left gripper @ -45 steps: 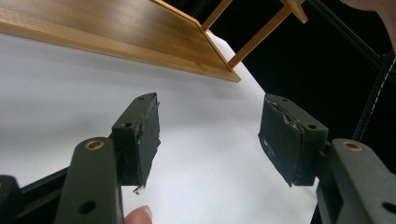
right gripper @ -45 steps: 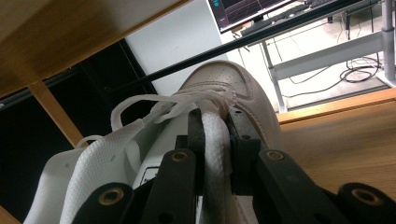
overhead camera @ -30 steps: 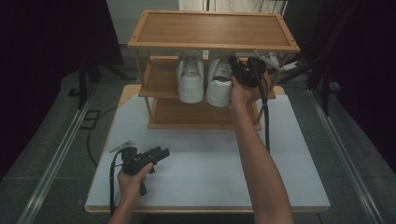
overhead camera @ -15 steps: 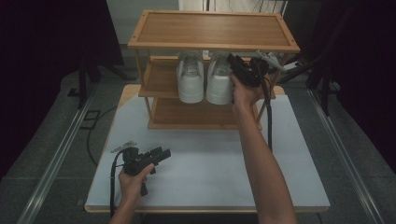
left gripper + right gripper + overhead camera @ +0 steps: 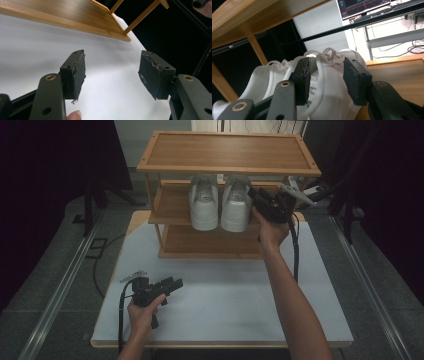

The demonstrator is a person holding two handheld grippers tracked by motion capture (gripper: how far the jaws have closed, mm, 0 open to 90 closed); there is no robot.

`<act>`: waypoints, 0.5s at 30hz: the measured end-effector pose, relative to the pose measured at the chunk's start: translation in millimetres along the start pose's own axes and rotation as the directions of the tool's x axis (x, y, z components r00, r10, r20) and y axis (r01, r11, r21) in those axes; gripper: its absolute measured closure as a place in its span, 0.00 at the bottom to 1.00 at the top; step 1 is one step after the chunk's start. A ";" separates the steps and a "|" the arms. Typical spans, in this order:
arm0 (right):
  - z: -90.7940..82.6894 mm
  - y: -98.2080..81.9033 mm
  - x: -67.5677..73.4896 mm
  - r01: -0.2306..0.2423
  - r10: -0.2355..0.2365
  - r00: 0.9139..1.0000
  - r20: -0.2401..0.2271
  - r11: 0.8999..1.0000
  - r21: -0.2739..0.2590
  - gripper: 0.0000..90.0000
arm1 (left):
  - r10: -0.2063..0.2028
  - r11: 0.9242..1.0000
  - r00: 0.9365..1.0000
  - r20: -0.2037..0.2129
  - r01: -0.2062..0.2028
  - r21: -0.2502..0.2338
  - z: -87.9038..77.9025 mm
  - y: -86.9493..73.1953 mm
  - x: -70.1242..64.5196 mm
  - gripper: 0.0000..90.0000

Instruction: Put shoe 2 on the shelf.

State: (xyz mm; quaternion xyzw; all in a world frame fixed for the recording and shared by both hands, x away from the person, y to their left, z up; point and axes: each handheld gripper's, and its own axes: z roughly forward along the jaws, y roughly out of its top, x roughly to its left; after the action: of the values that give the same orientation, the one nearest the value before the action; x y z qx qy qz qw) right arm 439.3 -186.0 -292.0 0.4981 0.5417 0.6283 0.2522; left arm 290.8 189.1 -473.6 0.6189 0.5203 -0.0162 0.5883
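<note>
With its fingers (image 5: 303,82) just having been opening, the right gripper (image 5: 261,202) stands released astride the right shoe (image 5: 236,206) on the rack's (image 5: 170,212) middle shelf, while the left gripper (image 5: 167,286) hangs released above the worktop (image 5: 240,290), well apart from both shoes.

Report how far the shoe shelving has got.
Done: both white sneakers sit side by side on the rack's middle shelf. In hand: the right tongs have just been opening around the right sneaker. Left: drawing that hand clear. The left tongs rest open over the table.
</note>
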 end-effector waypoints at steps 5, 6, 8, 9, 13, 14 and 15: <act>-18.8 -4.2 -2.0 0.079 -0.079 0.997 -0.011 0.997 0.007 0.60 | -0.004 1.000 1.000 -0.002 0.004 0.000 1.5 1.2 2.1 0.42; -22.4 -5.4 -2.2 0.102 -0.102 0.995 -0.013 0.995 0.007 0.60 | -0.002 1.000 1.000 -0.001 0.002 0.001 1.8 1.2 2.8 0.42; -29.9 -8.3 -2.9 0.133 -0.133 0.991 -0.020 0.991 0.011 0.60 | 0.005 1.000 1.000 -0.005 -0.005 0.008 1.8 0.7 2.9 0.42; -36.3 -10.8 -3.6 0.148 -0.148 0.989 -0.029 0.989 0.015 0.60 | 0.008 1.000 1.000 -0.005 -0.008 0.010 1.7 0.5 2.7 0.42; -56.9 -19.1 -5.8 0.167 -0.166 0.985 -0.054 0.986 0.016 0.59 | 0.010 1.000 1.000 0.007 -0.010 0.004 0.5 -0.1 -0.2 0.42; -64.8 -22.2 -6.5 0.173 -0.172 0.983 -0.063 0.985 0.015 0.60 | 0.011 1.000 1.000 0.008 -0.012 0.004 -0.1 -0.2 -0.5 0.42; -69.9 -24.1 -6.9 0.178 -0.177 0.982 -0.071 0.984 0.016 0.59 | 0.013 1.000 1.000 0.003 -0.013 0.003 -1.2 0.1 -1.2 0.42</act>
State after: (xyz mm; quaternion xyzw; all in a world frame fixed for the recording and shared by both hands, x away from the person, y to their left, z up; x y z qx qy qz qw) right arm 373.7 -215.1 -311.0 0.4287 0.5992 0.6142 0.2827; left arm 289.5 189.3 -472.4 0.6231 0.5153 -0.0144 0.5882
